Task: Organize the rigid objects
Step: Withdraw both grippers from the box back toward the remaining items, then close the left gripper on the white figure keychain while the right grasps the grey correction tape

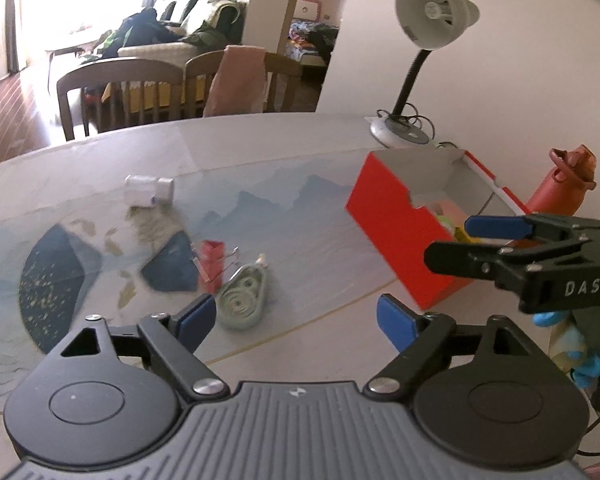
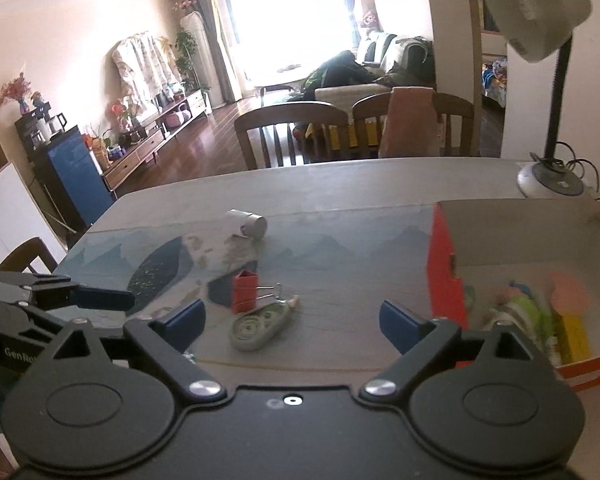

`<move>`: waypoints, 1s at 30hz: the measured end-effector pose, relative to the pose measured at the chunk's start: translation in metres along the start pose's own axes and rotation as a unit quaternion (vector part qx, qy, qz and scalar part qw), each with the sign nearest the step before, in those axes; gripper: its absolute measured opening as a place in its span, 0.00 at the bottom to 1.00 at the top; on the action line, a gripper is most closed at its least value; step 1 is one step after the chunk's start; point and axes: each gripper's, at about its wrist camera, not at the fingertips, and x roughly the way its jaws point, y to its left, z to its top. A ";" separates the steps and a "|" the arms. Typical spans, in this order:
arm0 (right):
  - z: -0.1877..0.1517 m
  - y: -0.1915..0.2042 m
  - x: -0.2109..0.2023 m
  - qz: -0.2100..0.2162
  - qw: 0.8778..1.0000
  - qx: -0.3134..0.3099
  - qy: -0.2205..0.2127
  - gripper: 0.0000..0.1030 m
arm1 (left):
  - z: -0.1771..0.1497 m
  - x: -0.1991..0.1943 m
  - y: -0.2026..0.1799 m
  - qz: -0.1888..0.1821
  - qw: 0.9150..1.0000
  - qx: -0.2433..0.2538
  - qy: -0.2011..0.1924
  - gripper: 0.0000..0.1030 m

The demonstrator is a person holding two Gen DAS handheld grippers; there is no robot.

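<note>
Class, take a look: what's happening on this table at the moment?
A person with two handheld grippers is sorting small items into the red box. Both the left gripper and the right gripper are open and empty. The correction tape, red binder clip and small white bottle remain on the table.

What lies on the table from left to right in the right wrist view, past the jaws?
White bottle on its side → red binder clip → correction tape dispenser → red box with items inside → lamp base.
</note>
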 end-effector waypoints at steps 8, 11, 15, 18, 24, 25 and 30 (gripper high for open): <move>0.004 0.021 0.036 -0.001 0.999 -0.003 0.037 0.91 | -0.017 0.004 0.037 0.010 1.000 -0.015 0.005 1.00; 0.003 0.028 0.051 -0.002 0.999 -0.004 0.050 0.91 | -0.024 0.009 0.048 0.023 1.000 -0.018 0.004 1.00; 0.003 0.037 0.074 -0.007 0.998 -0.009 0.069 0.91 | -0.035 0.020 0.066 0.039 0.999 -0.030 0.010 1.00; 0.001 0.044 0.093 -0.014 0.997 -0.009 0.080 0.91 | -0.043 0.031 0.076 0.049 0.998 -0.035 0.018 1.00; -0.007 0.056 0.134 -0.026 0.993 -0.016 0.112 0.90 | -0.057 0.049 0.088 0.066 0.997 -0.028 0.016 1.00; -0.008 0.057 0.140 -0.028 0.993 -0.016 0.117 0.90 | -0.058 0.051 0.088 0.066 0.997 -0.024 0.015 1.00; -0.012 0.061 0.170 -0.051 0.989 -0.018 0.140 0.88 | -0.062 0.060 0.090 0.059 0.998 -0.014 0.005 1.00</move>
